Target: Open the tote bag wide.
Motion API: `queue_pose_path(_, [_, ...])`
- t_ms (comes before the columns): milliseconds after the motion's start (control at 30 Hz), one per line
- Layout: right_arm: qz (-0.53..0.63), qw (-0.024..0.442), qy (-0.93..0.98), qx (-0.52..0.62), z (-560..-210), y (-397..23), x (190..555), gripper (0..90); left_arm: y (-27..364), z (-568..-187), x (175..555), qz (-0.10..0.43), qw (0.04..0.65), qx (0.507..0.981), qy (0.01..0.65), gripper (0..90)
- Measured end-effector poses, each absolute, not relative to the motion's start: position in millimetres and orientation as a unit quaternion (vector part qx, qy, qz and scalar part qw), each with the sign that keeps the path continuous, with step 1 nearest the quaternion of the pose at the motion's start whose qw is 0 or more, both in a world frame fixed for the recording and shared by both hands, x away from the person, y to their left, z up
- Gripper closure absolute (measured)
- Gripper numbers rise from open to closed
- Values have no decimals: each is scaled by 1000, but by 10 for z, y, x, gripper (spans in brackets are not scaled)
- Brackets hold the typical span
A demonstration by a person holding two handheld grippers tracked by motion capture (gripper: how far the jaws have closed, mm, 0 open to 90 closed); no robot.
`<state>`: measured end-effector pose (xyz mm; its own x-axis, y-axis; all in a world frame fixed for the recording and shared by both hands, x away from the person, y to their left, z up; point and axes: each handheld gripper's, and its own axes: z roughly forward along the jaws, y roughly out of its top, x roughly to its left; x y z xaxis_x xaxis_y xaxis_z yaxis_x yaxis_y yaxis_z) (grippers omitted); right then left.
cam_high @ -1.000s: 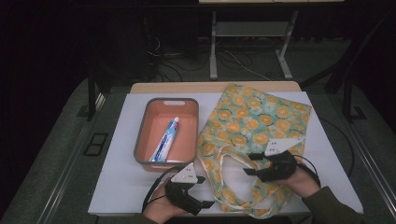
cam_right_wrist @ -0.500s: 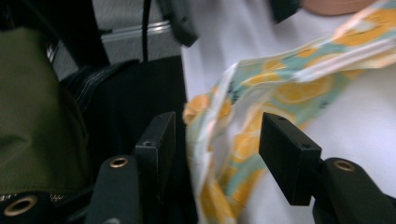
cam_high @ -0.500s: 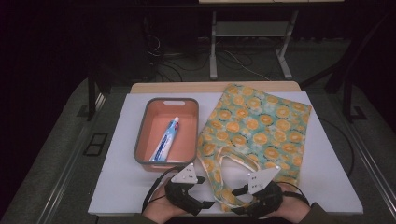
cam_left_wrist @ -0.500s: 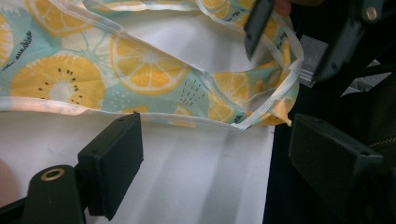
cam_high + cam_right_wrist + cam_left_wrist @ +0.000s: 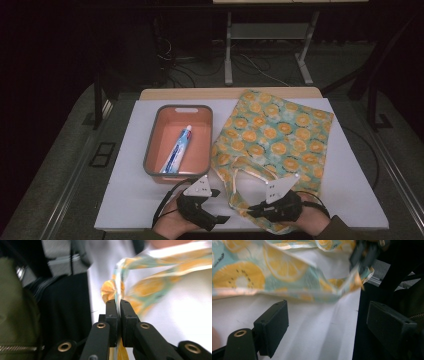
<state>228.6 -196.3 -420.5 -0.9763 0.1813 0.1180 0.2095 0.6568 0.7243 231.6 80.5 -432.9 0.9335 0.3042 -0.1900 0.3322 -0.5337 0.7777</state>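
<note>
A tote bag [image 5: 280, 135] printed with orange slices lies flat on the right half of the white table [image 5: 125, 200], its handles toward the near edge. My right gripper [image 5: 251, 210] is at the near edge, shut on a strip of the bag's fabric [image 5: 111, 291]; in the right gripper view the cloth runs between the closed jaws [image 5: 117, 302]. My left gripper [image 5: 220, 205] sits just left of the handles, open, nothing between its fingers. In the left gripper view [image 5: 325, 310] the bag's edge [image 5: 249, 277] hangs just beyond the open jaws.
An orange tray with a grey rim [image 5: 148, 145] stands left of the bag, holding a toothpaste tube [image 5: 177, 150]. The table's near edge runs right under both hands. Dark floor, cables and a frame's legs lie beyond the far edge.
My right gripper has moved from the bag's right handle area back toward the near edge and leftward, with bag fabric in it. The left gripper has stayed put.
</note>
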Motion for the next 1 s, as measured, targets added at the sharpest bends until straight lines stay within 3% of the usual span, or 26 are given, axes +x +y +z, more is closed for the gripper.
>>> queue_pose_path(333, [-451, -94, -862, -213, -3833, -2461, 2809, 881, 800, -4334, 2320, -16, 446, 876, 181, 161])
queue_pose_path(600, [-444, -161, -819, -324, -3831, -2976, 3386, 882, 795, -4342, 2322, -18, 446, 876, 182, 161])
queue_pose_path(867, [-422, -173, -795, -400, -4010, -3276, 3735, 882, 796, -4344, 2324, -19, 447, 876, 182, 161])
queue_pose_path(1000, [-383, -168, -793, -443, -4273, -3389, 3915, 881, 798, -4343, 2323, -19, 447, 876, 182, 161])
